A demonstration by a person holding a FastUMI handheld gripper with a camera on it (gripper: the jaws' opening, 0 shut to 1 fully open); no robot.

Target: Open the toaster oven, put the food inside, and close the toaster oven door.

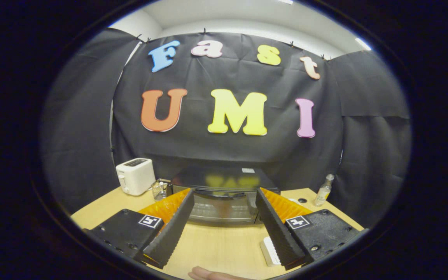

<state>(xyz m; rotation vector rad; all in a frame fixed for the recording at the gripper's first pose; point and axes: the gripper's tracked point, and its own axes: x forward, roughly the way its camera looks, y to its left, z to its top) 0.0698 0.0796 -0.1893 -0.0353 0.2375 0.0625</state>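
Black toaster oven (224, 194), door closed, just beyond the wide-spread hand-held gripper (222, 200).

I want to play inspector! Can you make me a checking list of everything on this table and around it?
Surface: light wooden table, bare between the fingers.
Job's things: toaster oven straight ahead beyond the fingers, door shut; a pale ridged item, maybe the food, lies by one finger.
Clutter: white toaster and a small clear holder on one side of the oven; clear bottle on the other.
Grippers: gripper open, fingers apart, touching nothing.
Cables: nothing seen.
Surroundings: black cloth wall behind; a person's fingertip at the near table edge.
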